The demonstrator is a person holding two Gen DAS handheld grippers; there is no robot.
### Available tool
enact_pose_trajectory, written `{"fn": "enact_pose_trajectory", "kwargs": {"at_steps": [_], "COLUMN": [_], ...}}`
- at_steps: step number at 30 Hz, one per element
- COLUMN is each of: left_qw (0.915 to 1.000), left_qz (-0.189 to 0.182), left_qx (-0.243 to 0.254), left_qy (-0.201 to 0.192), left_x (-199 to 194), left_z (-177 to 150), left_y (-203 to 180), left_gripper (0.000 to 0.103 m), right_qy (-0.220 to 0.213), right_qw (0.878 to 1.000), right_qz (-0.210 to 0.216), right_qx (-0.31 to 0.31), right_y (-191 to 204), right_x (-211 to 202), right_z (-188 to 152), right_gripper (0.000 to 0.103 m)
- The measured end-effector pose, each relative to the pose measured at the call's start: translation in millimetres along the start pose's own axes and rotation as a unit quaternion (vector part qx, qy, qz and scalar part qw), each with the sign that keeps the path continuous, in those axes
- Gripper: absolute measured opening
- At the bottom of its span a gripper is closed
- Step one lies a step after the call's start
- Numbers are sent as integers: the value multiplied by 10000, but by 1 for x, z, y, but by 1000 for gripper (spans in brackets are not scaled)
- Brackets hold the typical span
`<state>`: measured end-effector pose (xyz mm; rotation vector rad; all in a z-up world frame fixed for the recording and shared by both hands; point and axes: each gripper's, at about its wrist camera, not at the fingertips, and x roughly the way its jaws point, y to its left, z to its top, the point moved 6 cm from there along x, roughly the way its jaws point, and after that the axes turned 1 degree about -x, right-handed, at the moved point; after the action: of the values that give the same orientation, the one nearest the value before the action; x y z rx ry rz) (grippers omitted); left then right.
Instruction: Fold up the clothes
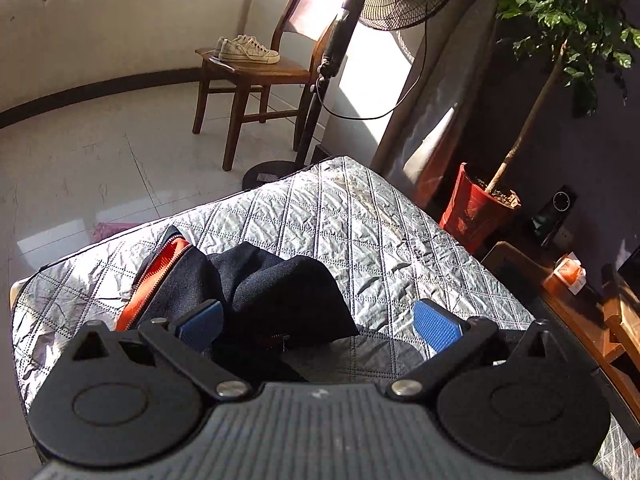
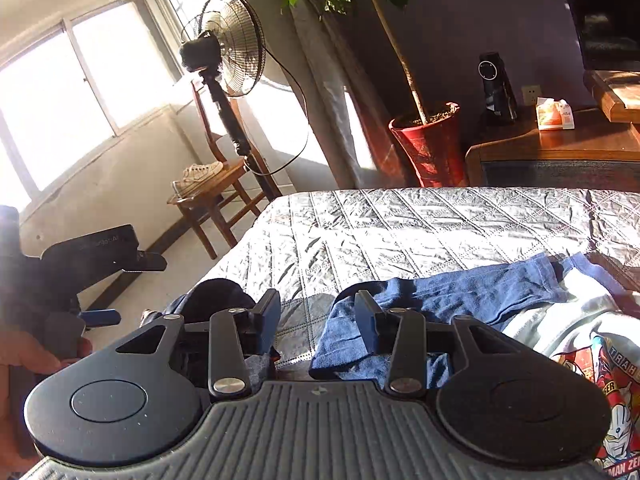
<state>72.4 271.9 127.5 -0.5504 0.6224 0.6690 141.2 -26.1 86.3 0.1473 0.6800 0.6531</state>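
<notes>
Blue pads face each other across a wide gap on the left gripper (image 1: 318, 326); its jaws stand apart and hold nothing, above a crumpled dark garment (image 1: 276, 288) with an orange zip band (image 1: 156, 280) on the quilted bed (image 1: 360, 224). The right gripper (image 2: 318, 316) also stands parted and empty, over bare quilt between that dark garment and a blue garment (image 2: 460, 292), which lies partly over a white printed shirt (image 2: 592, 344). Beyond the bed stand a fan (image 2: 236, 44), a chair (image 1: 256, 76) bearing shoes (image 1: 248, 50), and a potted plant (image 2: 432, 140).
</notes>
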Motion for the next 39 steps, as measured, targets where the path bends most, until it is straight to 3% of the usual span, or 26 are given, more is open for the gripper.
{"fn": "enact_pose_trajectory", "kwargs": {"at_steps": [2, 4, 6, 7, 9, 11, 14, 22, 25, 26, 27, 29, 32, 35, 37, 39], "left_qw": [9999, 9999, 9999, 9999, 9996, 9994, 9996, 9987, 9987, 9988, 9989, 9992, 9995, 9990, 9970, 9952], "left_qz": [-35, -67, -88, -83, -74, -93, -92, -139, -169, -172, -170, -132, -11, 206, 345, 442], "left_qx": [101, 98, 5, -49, -156, -168, 4, 185, 160, 142, 124, 80, -58, -383, -687, -854], "left_qy": [0, 20, 99, 143, 231, 275, 259, 446, 452, 437, 415, 377, 299, 75, -76, -157], "left_x": [-3, -4, -1, 1, 5, 6, 6, 12, 12, 11, 11, 11, 10, 5, 2, 0], "left_z": [-2, -4, -6, -7, -9, -10, -10, -13, -12, -10, -9, -6, -1, 7, 13, 17], "left_y": [-3, -3, -2, -1, 1, 0, -3, -6, -4, -3, -1, 3, 12, 27, 39, 47], "left_gripper": [101, 101, 101, 101, 101, 101, 101, 101, 101, 101, 101, 101, 101, 101, 101, 101], "right_qy": [365, 554, 475, 451, 350, 348, 426, 293, 216, 193, 112, -75, -276, -242, 86, 495], "right_qw": [9971, 9948, 9948, 9877, 9609, 9430, 9319, 9078, 9072, 9061, 9055, 9099, 9372, 9668, 9797, 9752], "right_qz": [-523, -819, -424, -104, 293, 337, 237, -59, -187, -201, -178, -120, -51, 773, 1375, 1936], "right_qx": [-410, -221, 796, 1492, 2731, 3292, 3594, 4183, 4197, 4221, 4237, 4147, 3478, 2424, 1457, 948], "right_y": [-4, -12, -25, -34, -51, -60, -64, -77, -79, -80, -79, -75, -53, 3, 52, 85], "right_x": [2, 6, 8, 16, 41, 62, 86, 120, 126, 126, 125, 124, 123, 130, 135, 135], "right_z": [-24, -36, -38, -38, -45, -50, -58, -69, -66, -65, -62, -52, -15, 36, 62, 72], "right_gripper": [69, 66, 64, 64, 62, 57, 51, 48, 38, 27, 1, 1, 1, 1, 11, 41]}}
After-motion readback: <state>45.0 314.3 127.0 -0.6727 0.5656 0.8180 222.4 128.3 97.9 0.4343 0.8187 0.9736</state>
